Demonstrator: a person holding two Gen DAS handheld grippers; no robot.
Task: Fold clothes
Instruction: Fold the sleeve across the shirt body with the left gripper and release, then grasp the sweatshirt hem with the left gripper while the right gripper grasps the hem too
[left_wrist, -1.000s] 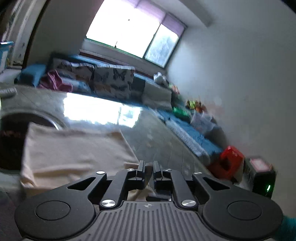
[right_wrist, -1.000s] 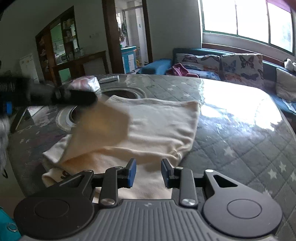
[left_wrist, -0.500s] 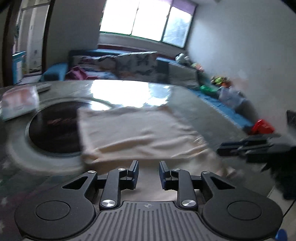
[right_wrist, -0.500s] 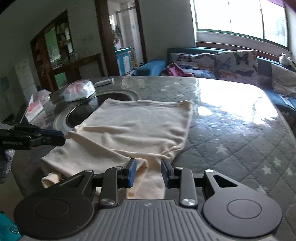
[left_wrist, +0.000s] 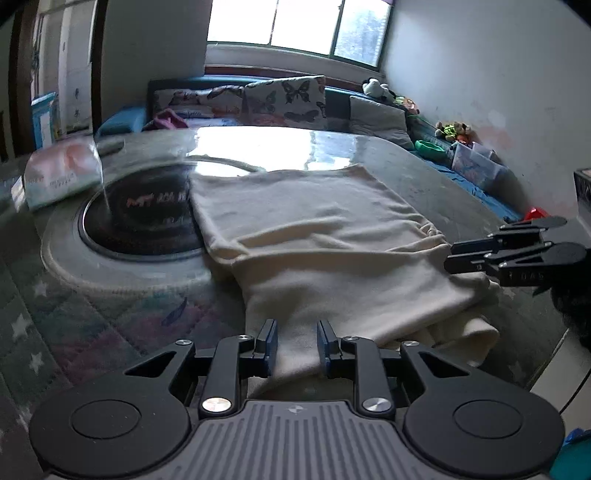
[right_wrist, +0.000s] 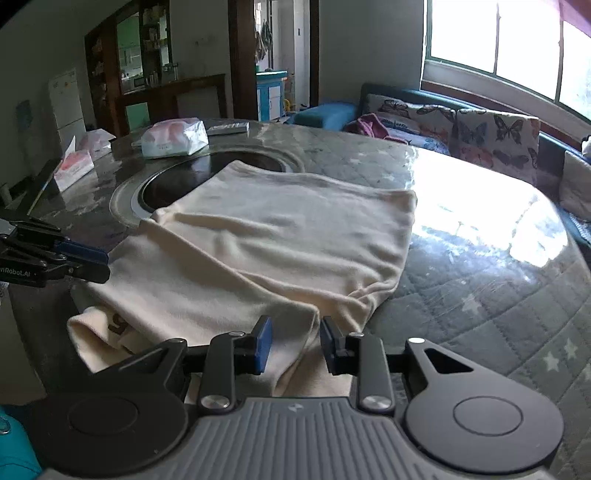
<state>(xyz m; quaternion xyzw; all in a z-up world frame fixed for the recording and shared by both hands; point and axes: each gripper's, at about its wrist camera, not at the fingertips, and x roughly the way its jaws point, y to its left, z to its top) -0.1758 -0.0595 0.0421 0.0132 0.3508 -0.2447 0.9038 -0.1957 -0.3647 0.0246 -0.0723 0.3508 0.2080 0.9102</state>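
Note:
A cream garment (left_wrist: 314, 229) lies folded on the round table (left_wrist: 110, 314), one flap laid over its body, and its near end droops over the table's edge. My left gripper (left_wrist: 297, 343) hovers at the near left part of the cloth. Its jaws stand apart, with cloth under the gap and neither pad pressing. My right gripper (right_wrist: 295, 343) is open over the near right corner of the garment (right_wrist: 277, 236), also without a hold. Each gripper shows in the other's view: the right gripper (left_wrist: 450, 258) at the right, the left gripper (right_wrist: 99, 264) at the left.
A dark round inset (left_wrist: 140, 214) sits mid-table, partly under the cloth. Tissue packs (right_wrist: 173, 138) and a remote (right_wrist: 227, 128) lie at the far side, and another pack (right_wrist: 74, 162) at the left. A sofa with butterfly cushions (right_wrist: 480, 129) runs under the window. The quilted tabletop (right_wrist: 480, 295) lies bare at the right.
The left gripper carried a flap across the garment, let it go, opened, and swung down to the near edge. The flap now lies flat. The right gripper barely shifted.

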